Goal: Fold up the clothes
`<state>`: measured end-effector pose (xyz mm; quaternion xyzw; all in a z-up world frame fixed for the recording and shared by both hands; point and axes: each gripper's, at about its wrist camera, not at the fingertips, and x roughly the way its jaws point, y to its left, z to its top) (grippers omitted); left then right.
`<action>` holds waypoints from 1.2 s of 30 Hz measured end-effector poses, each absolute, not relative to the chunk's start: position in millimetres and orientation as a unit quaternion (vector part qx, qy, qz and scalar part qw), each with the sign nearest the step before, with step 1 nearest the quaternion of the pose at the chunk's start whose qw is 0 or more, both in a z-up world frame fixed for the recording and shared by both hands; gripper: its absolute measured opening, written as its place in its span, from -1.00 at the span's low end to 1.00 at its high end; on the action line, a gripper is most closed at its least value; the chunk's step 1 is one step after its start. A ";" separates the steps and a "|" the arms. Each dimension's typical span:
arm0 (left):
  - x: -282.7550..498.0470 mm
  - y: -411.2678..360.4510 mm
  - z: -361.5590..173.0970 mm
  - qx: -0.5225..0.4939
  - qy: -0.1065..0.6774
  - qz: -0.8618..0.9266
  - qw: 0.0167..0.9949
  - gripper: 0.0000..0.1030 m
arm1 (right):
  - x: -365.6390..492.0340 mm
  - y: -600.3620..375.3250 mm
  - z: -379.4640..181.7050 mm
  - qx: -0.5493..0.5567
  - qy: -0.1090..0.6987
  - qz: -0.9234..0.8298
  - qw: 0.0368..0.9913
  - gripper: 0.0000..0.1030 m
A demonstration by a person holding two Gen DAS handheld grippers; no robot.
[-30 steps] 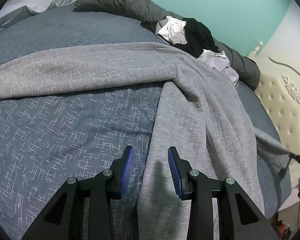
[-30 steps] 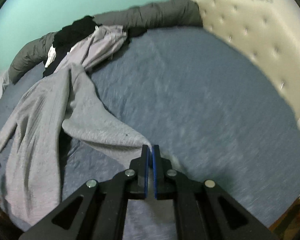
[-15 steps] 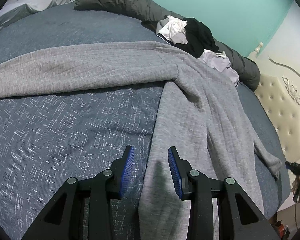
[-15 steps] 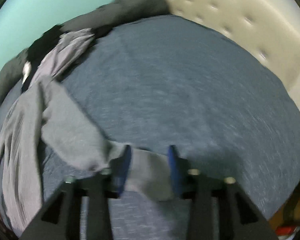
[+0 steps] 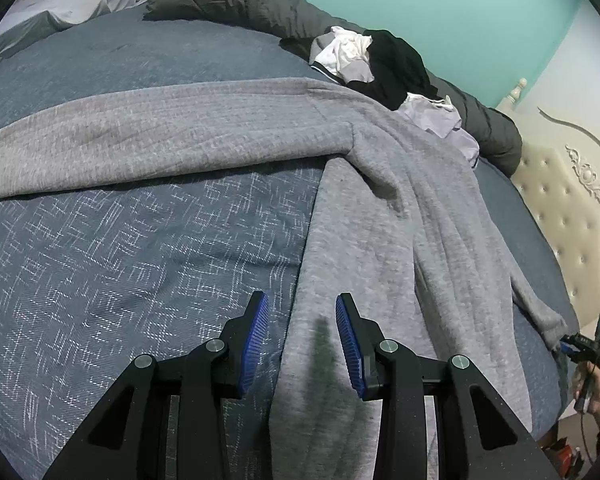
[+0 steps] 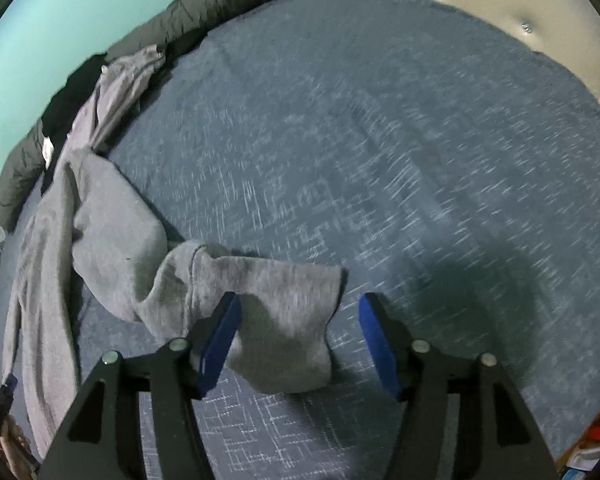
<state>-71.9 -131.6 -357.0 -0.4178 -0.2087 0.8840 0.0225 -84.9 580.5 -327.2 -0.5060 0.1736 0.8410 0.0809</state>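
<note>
Grey garment's cuff [image 6: 284, 312] between opening right tool [image 6: 300, 344], right view only.

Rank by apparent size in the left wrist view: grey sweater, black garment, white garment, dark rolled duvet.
1. grey sweater, clearly largest, though nearest the camera.
2. dark rolled duvet.
3. black garment.
4. white garment, partly buried, so unsure.
</note>
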 end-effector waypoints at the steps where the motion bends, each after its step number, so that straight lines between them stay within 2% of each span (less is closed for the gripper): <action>1: -72.5 -131.5 -357.0 -0.418 -0.208 0.884 0.022 -0.25 | -86.0 576.8 -329.3 -0.509 0.169 0.840 0.080 0.21; 3: -74.4 -130.7 -357.3 -0.418 -0.208 0.884 0.023 -0.25 | -87.7 567.3 -332.1 -0.513 0.152 0.841 0.080 0.16; 4: -75.4 -130.7 -357.4 -0.418 -0.208 0.884 0.023 -0.25 | -88.2 562.1 -332.5 -0.513 0.142 0.843 0.078 -0.12; 5: -76.1 -130.4 -357.6 -0.418 -0.209 0.884 0.024 -0.25 | -88.6 557.1 -332.3 -0.512 0.136 0.845 0.074 -0.50; 7: -77.1 -130.0 -357.8 -0.418 -0.208 0.884 0.024 -0.25 | -89.9 546.5 -330.4 -0.509 0.122 0.850 0.066 -0.79; 8: -77.4 -129.7 -357.9 -0.418 -0.207 0.884 0.025 -0.25 | -90.7 541.5 -327.0 -0.505 0.112 0.853 0.065 -0.83; 22: -77.1 -139.3 -356.1 -0.411 -0.212 0.887 0.013 -0.25 | -114.2 606.0 -191.4 -0.369 0.099 0.913 0.146 -0.86; 31: -80.0 -139.0 -358.8 -0.417 -0.204 0.886 0.009 -0.25 | -149.6 643.0 -150.7 -0.343 0.078 0.911 0.214 -0.86; 36: -82.2 -139.1 -361.5 -0.422 -0.199 0.884 0.009 -0.25 | -161.6 651.8 -156.0 -0.360 0.069 0.904 0.219 -0.86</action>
